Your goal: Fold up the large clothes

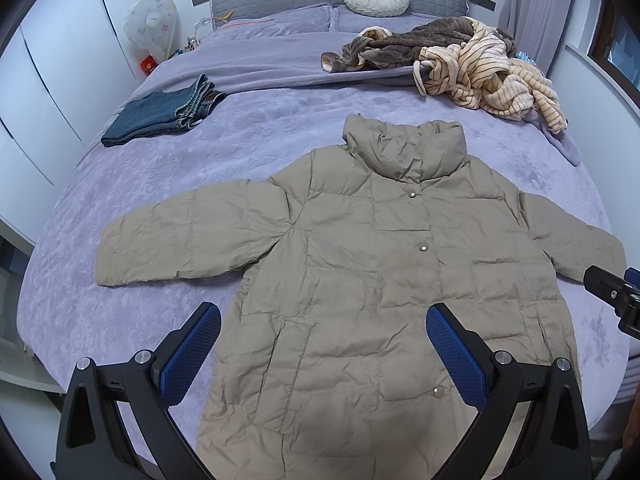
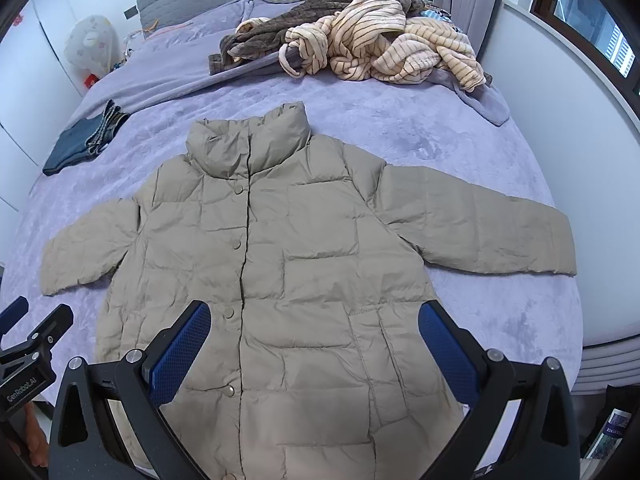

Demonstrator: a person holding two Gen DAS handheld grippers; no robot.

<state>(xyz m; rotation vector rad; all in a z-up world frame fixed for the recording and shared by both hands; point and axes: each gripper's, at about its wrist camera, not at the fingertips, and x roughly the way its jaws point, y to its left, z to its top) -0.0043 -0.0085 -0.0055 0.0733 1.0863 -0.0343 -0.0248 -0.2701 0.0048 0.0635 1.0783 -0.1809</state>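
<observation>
Quilted khaki nylon is what we must handle: the puffer jacket (image 1: 360, 280) lies flat, front up and snapped shut, across the lower centre of the lavender bed (image 1: 140, 184), collar toward the headboard and both sleeves spread outward.

Hazards, in our judgement:
- The shell looks slick and air-filled. A shallow pinch may slip off, or catch only the top layer, so the front panel would lift while the back stays down.
- Trapped air may spring a folded sleeve back open.
- The fleece bedspread may be pinched together with the hem or cuff and drag along.
- The heap of striped and brown fleece robes (image 1: 472, 64) in the upper right lies near the collar; a fold carried too far upward could foul it. The folded jeans (image 1: 160, 116) at upper left are well apart.

Pose: the left gripper (image 1: 323, 356) hangs above the jacket's lower left panel, the right gripper (image 2: 314, 354) above the lower right panel. Both stand wide apart at the jaws, holding nothing, with no contact visible.
</observation>
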